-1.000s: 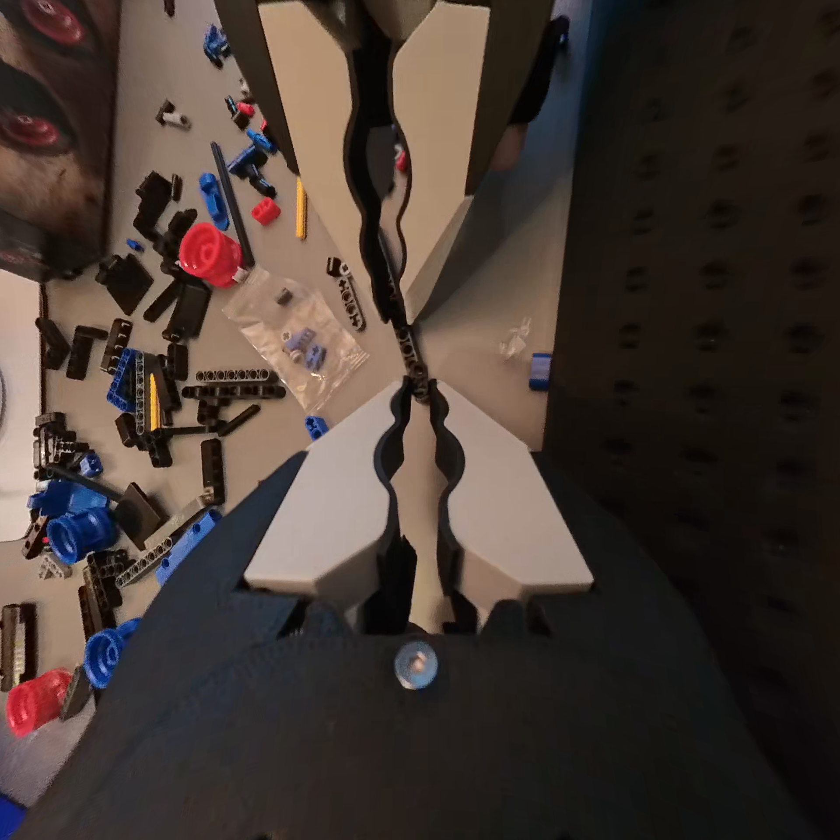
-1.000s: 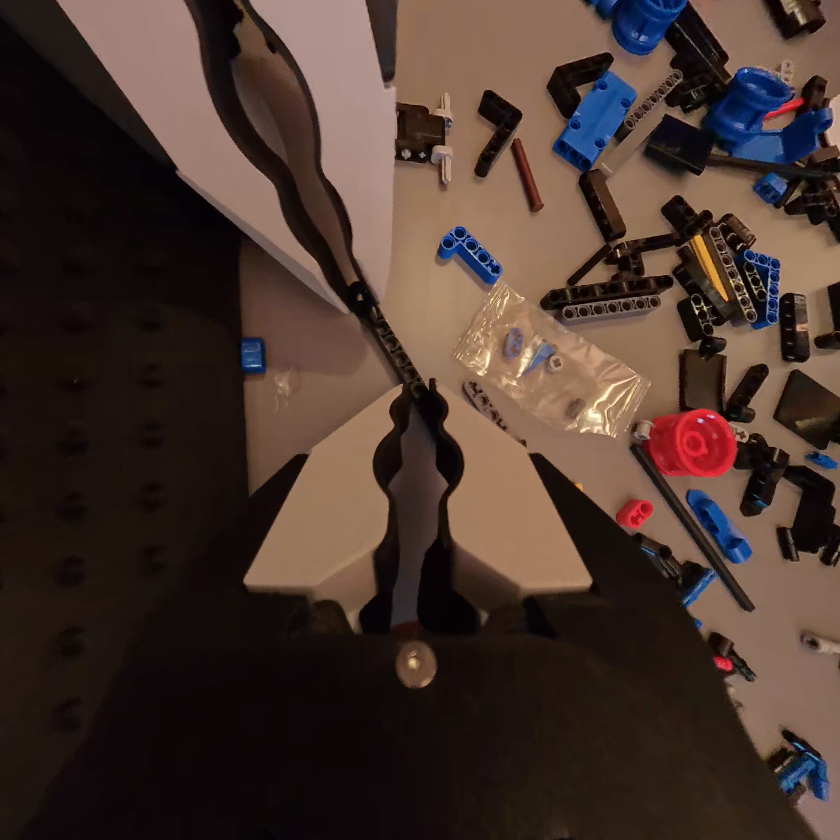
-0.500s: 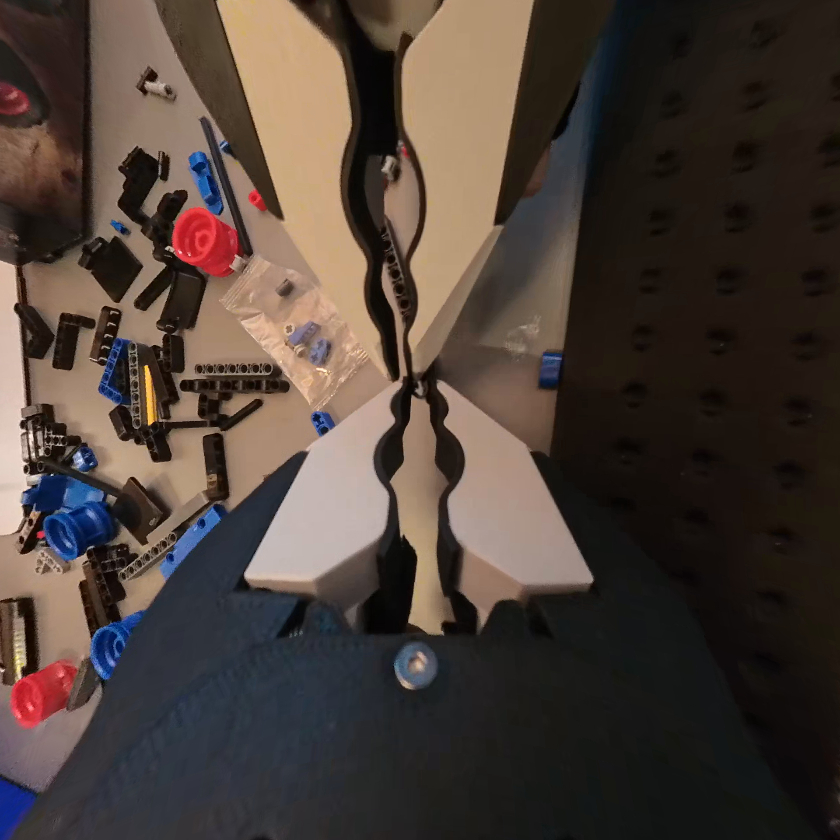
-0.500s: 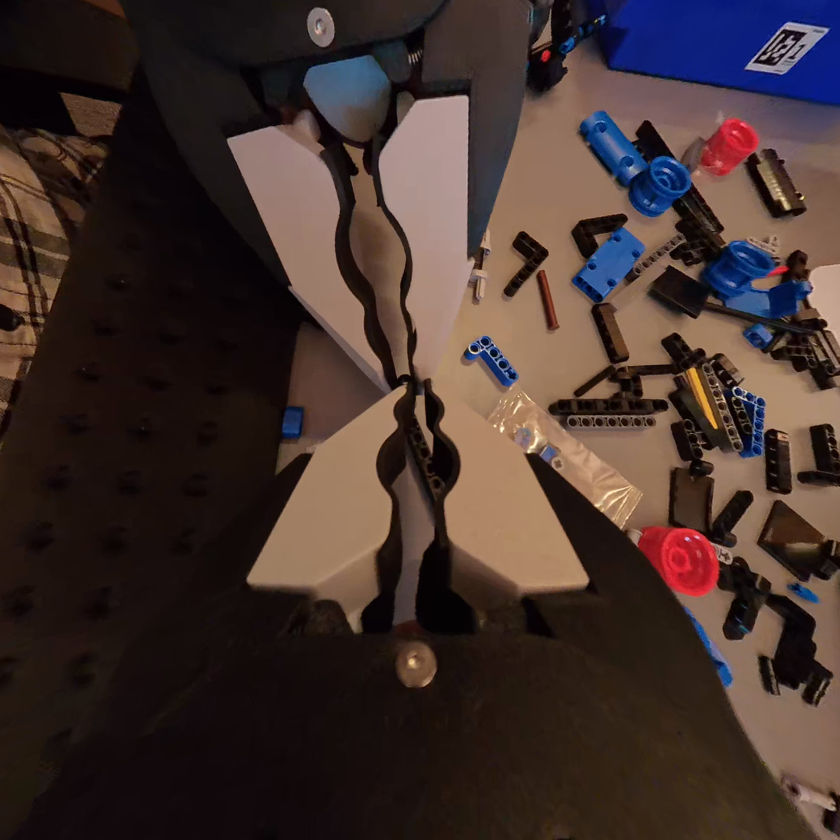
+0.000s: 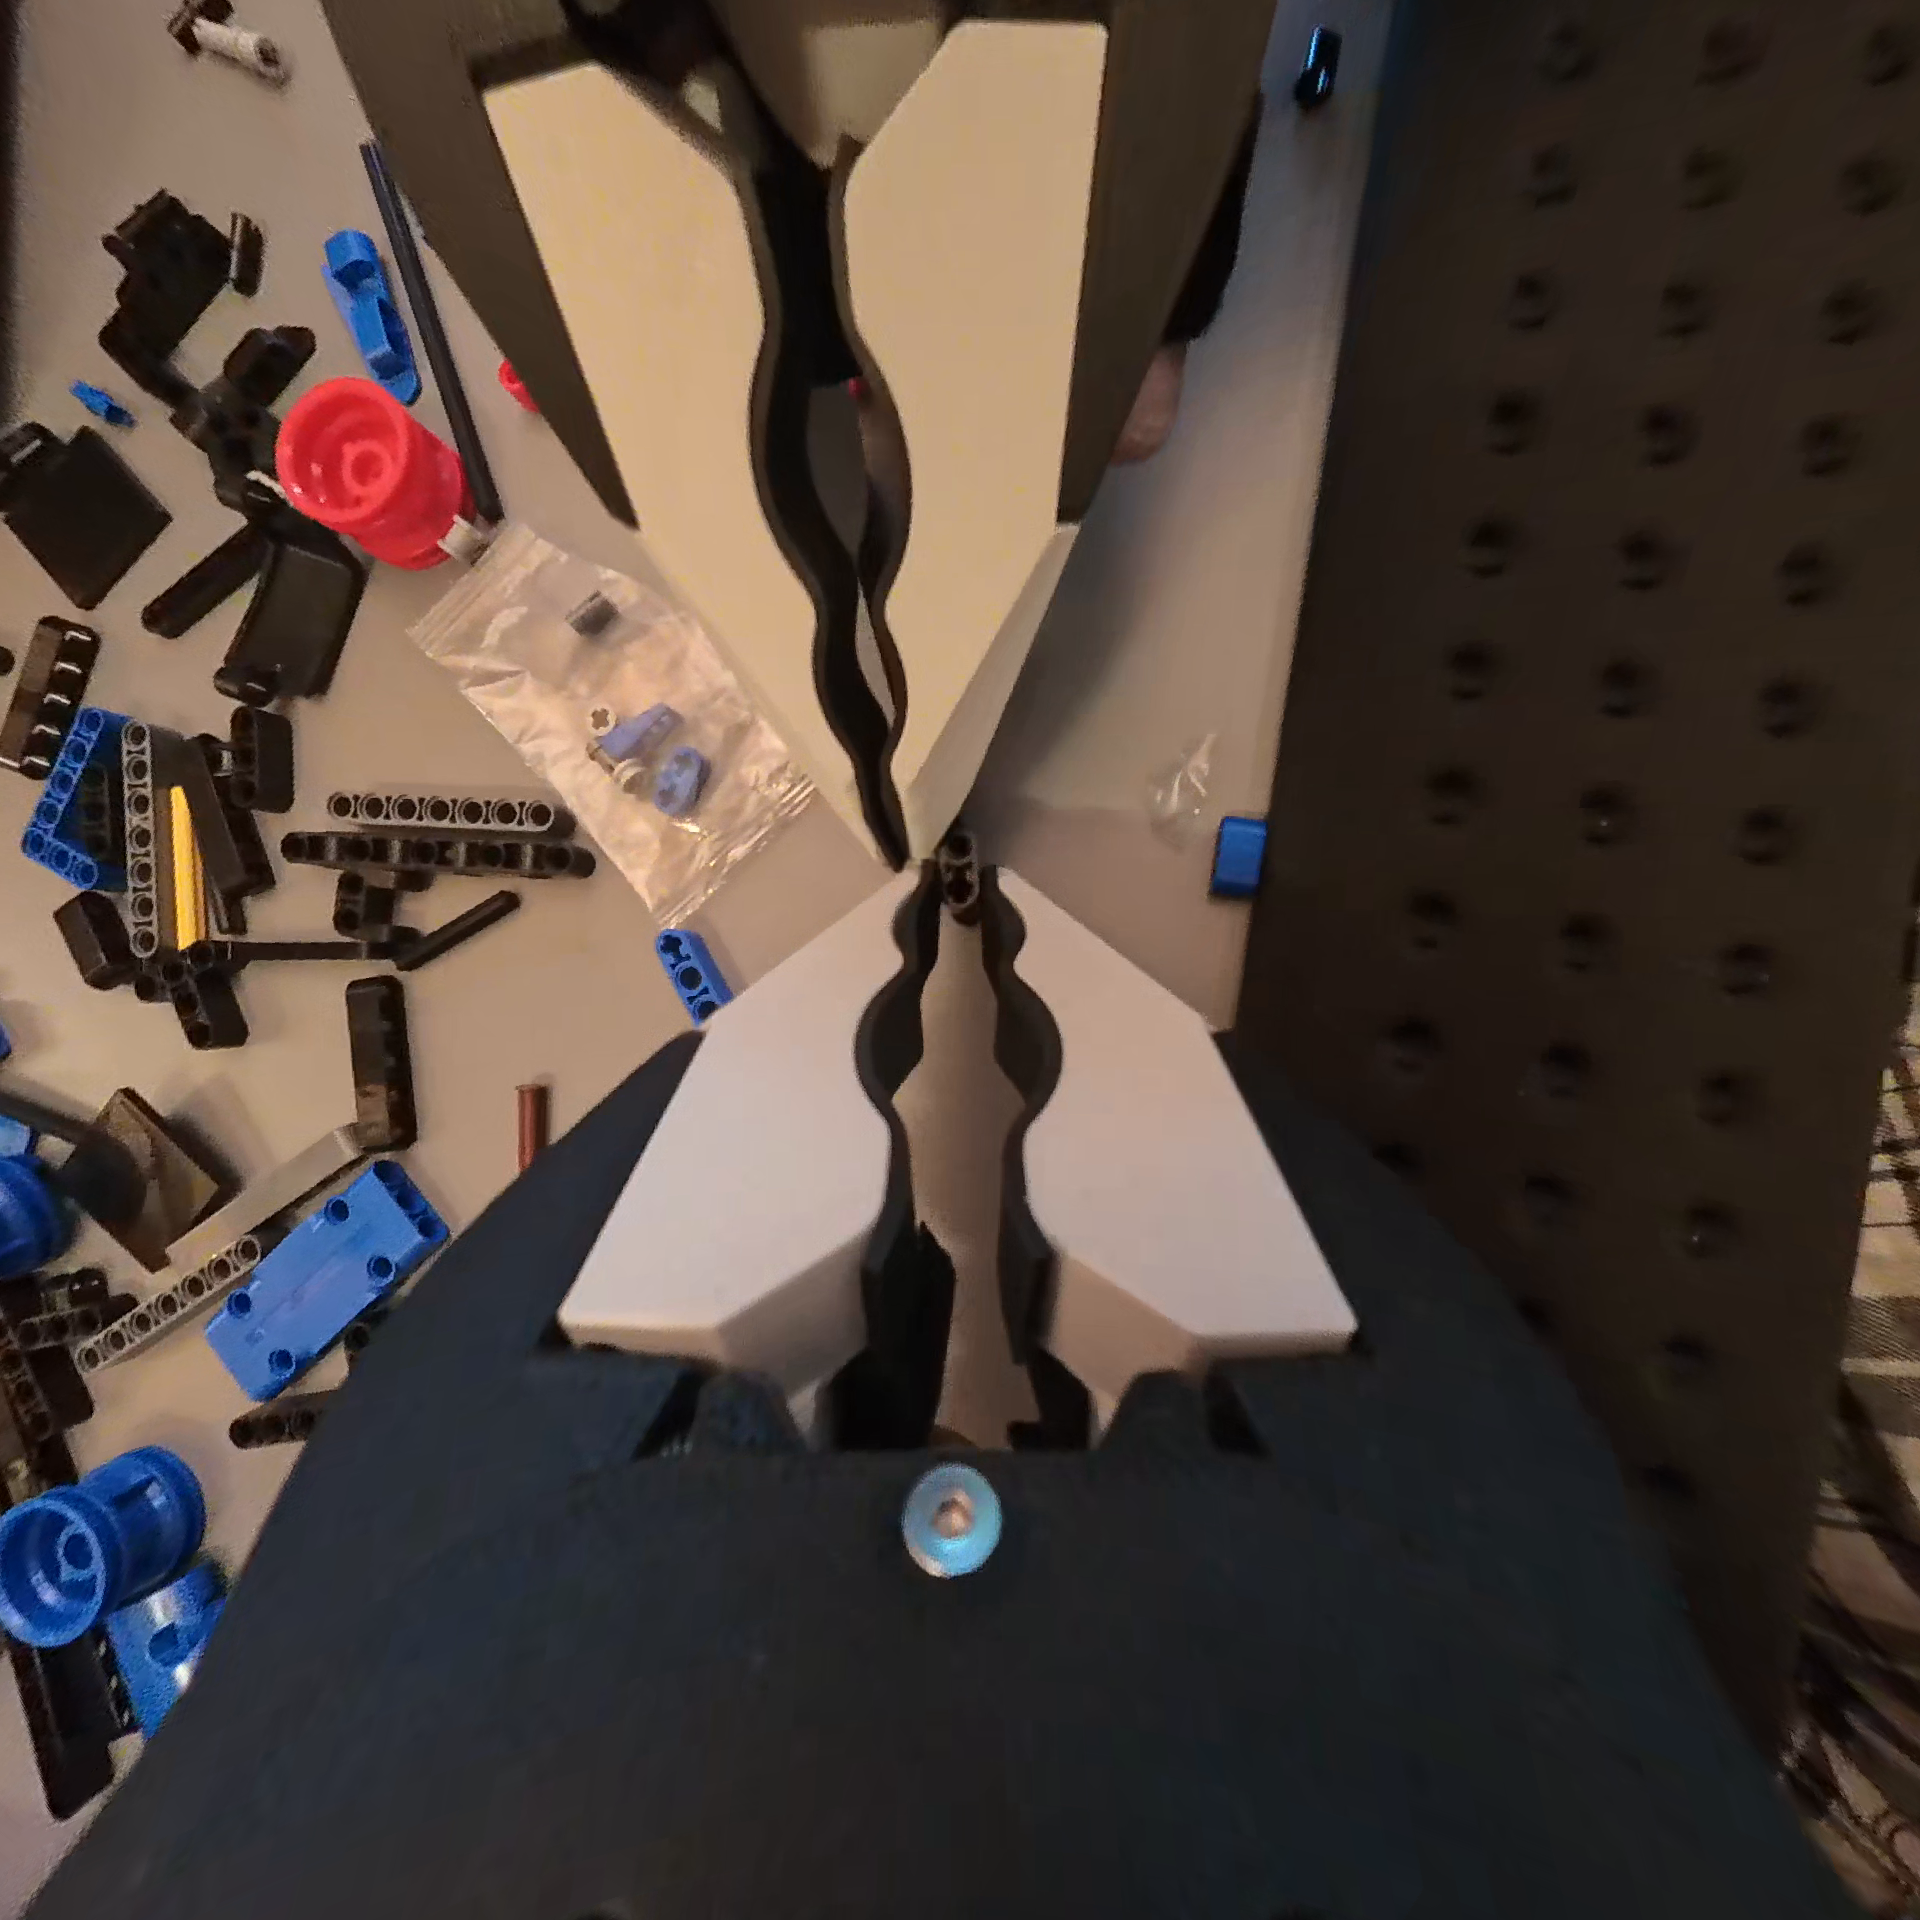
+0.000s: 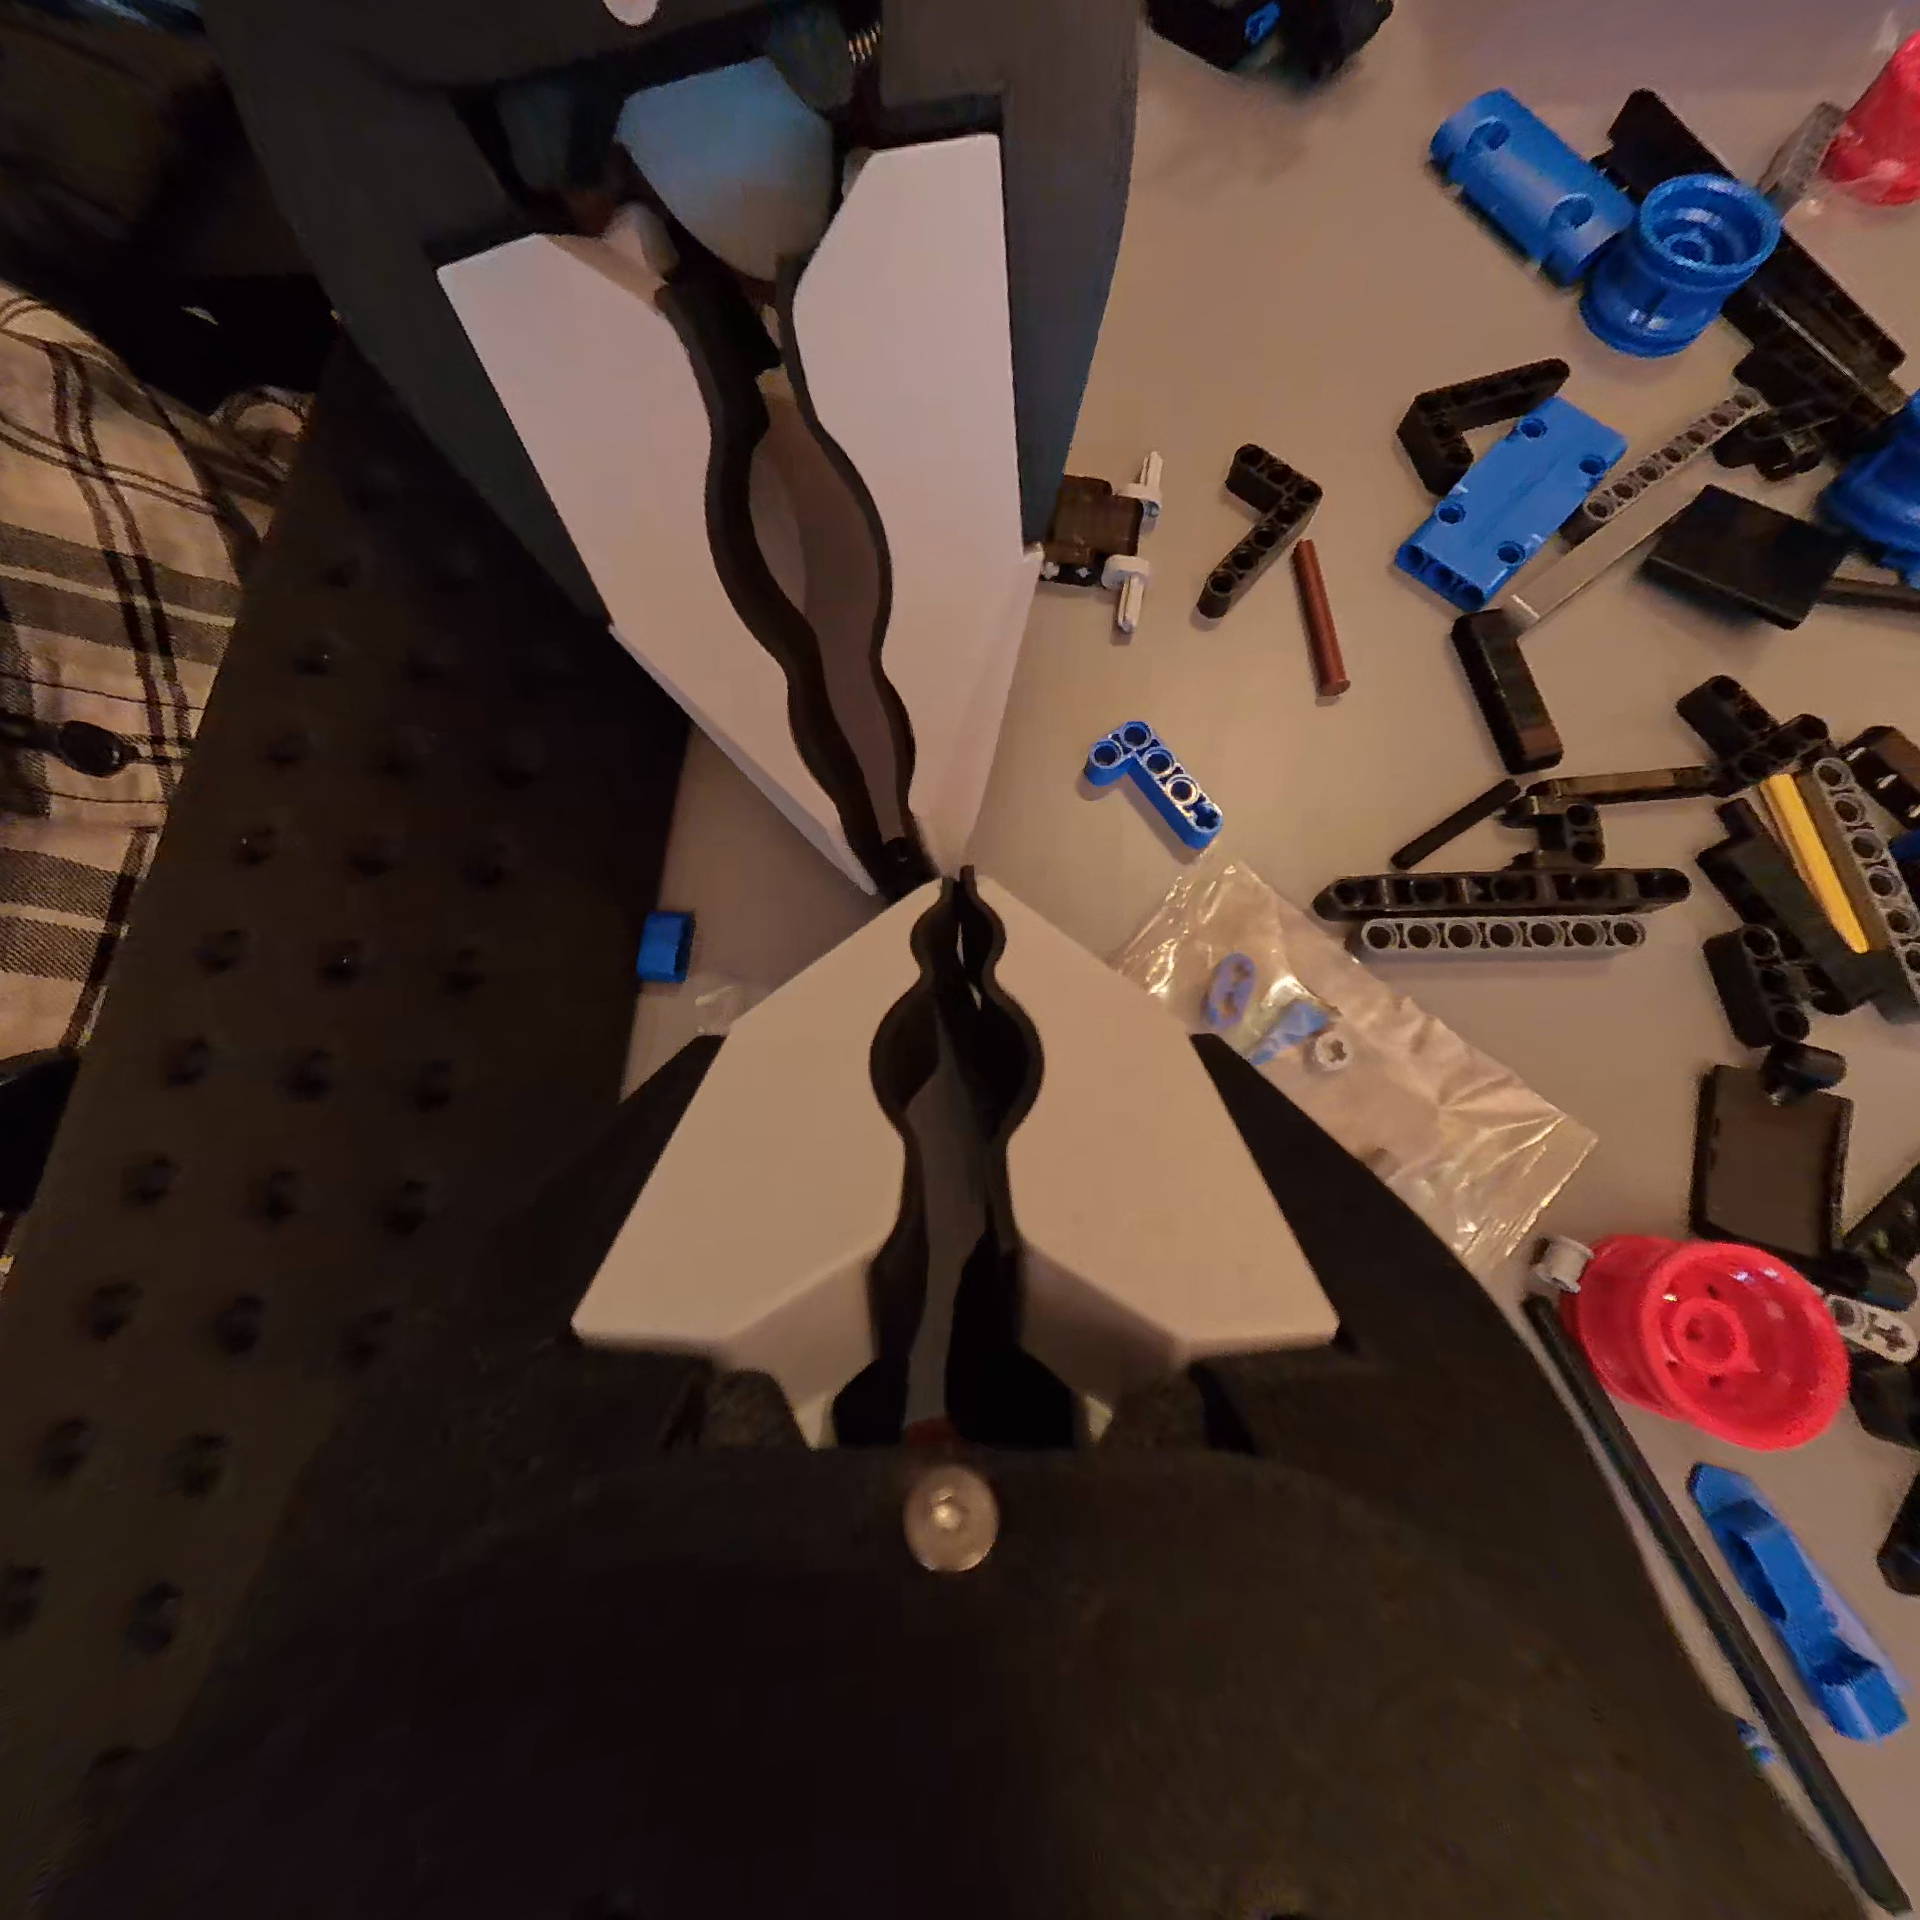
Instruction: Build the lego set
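A short black holed beam (image 5: 958, 883) is pinched at the tip of my left gripper (image 5: 958, 896), which is shut on it. My right gripper (image 5: 891, 831) faces it tip to tip, also closed. In the right wrist view my right gripper (image 6: 956, 894) is shut with the beam (image 6: 971, 987) lying inside its jaw hollow, and the left gripper (image 6: 902, 854) meets it from above. Both hover over the grey table (image 5: 499, 1039) near its edge. Most of the beam is hidden between the fingers.
Loose black, blue and red pieces cover the table: a clear bag of small parts (image 5: 613, 717), a red wheel (image 5: 364, 478), a blue wheel (image 5: 83, 1548), a blue L-beam (image 6: 1153, 774). A small blue piece (image 5: 1236, 854) lies at the table edge beside a black perforated panel (image 5: 1610, 727). My left and right fingertips are right by each other.
The two grippers have closed the gap and now meet tip to tip. The beam's exposed span between them has disappeared into the right gripper's jaws.
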